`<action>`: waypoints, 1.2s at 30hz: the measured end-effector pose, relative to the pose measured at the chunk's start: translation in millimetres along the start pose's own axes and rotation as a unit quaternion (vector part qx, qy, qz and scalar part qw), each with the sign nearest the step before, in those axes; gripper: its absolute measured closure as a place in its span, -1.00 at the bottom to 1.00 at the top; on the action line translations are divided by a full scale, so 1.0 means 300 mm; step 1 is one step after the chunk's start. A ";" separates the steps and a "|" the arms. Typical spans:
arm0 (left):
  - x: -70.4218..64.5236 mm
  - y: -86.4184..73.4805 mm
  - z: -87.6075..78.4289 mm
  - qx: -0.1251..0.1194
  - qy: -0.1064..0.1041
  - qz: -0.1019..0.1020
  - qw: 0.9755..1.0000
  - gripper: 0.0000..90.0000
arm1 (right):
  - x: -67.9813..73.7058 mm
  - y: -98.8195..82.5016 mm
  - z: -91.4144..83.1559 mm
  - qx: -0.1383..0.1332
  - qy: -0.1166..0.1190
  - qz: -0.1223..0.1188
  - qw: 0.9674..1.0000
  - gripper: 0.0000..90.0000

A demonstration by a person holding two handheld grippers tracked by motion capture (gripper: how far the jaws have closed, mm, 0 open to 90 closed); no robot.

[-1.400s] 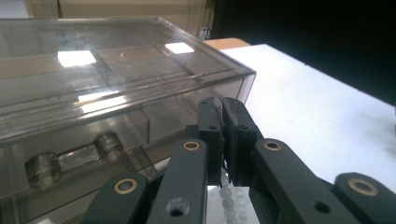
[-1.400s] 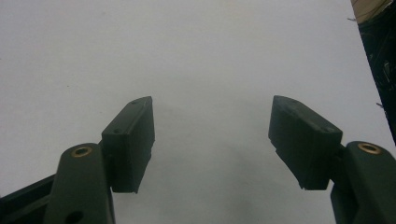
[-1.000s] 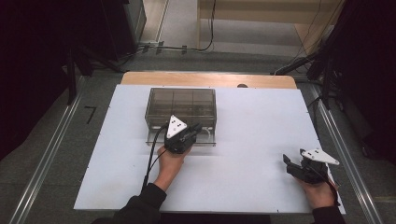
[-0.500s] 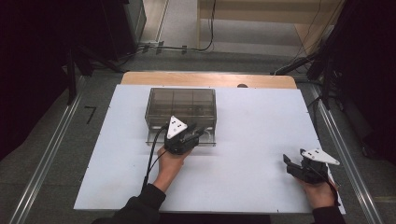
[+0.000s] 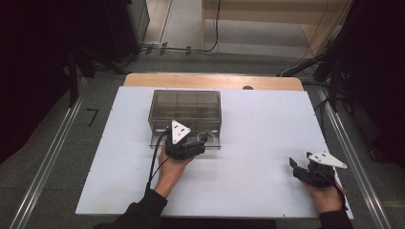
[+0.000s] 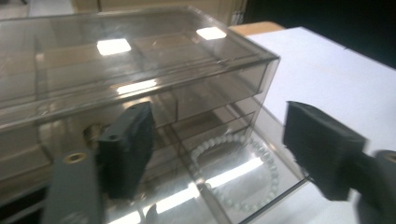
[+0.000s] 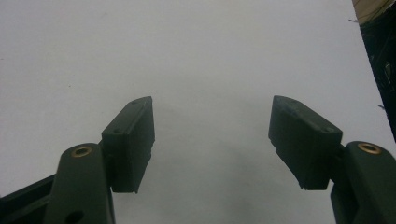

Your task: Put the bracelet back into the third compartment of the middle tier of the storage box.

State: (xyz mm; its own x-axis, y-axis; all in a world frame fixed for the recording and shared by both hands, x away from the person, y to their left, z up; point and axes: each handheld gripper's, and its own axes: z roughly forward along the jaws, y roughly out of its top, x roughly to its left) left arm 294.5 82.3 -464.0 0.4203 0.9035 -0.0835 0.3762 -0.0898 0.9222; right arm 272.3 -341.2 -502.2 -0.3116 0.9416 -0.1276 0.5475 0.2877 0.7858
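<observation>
Risk: left gripper (image 6: 217,149), jaws wide over the white bead bracelet (image 6: 233,172) in the smoky clear plastic drawer box (image 5: 185,110), may snag the drawer wall; right gripper (image 7: 212,140) idles, jaws wide and empty.

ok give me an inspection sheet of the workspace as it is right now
Surface: white table top, bare around the box; wooden edge at the far side.
Job's things: smoky clear compartment box, lid down; bead bracelet in the pulled-out lower drawer.
Clutter: nothing seen.
Grippers: left gripper open at the drawer front; right gripper open over bare table, holding nothing.
Cables: black cable trailing from the left gripper; more cables on the floor beyond the table.
Surroundings: grey floor, metal rails at both sides, dark equipment behind.
</observation>
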 end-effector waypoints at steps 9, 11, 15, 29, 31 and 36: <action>0.013 0.000 -0.030 0.009 0.019 -0.006 1.000 -0.66 | -0.001 0.000 0.000 0.000 0.000 0.001 1.000 -0.34; 0.017 -0.001 -0.041 0.011 0.020 -0.007 1.000 -0.68 | -0.001 0.000 0.000 0.001 0.000 0.001 1.000 -0.34; 0.033 -0.007 -0.074 0.004 0.029 -0.012 1.000 -0.67 | -0.002 0.000 -0.002 0.000 -0.001 0.000 1.000 -0.34; 0.124 -0.052 -0.188 0.011 0.059 -0.026 0.998 -0.67 | -0.001 0.001 -0.003 -0.003 0.001 -0.003 1.000 -0.34; 0.137 -0.060 -0.200 0.012 0.064 -0.026 0.998 -0.67 | -0.002 0.001 -0.003 -0.003 0.001 -0.003 1.000 -0.34; 0.170 -0.086 -0.229 0.015 0.080 -0.029 0.996 -0.67 | -0.002 0.000 -0.004 -0.002 0.000 -0.003 1.000 -0.34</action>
State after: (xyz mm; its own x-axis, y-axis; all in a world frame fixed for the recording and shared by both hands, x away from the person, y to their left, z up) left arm 249.6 159.3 -466.1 0.2604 0.9628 -0.0721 0.4217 -0.0463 0.9056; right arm 271.5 -341.9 -501.3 -0.3148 0.9399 -0.1319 0.5424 0.2922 0.7877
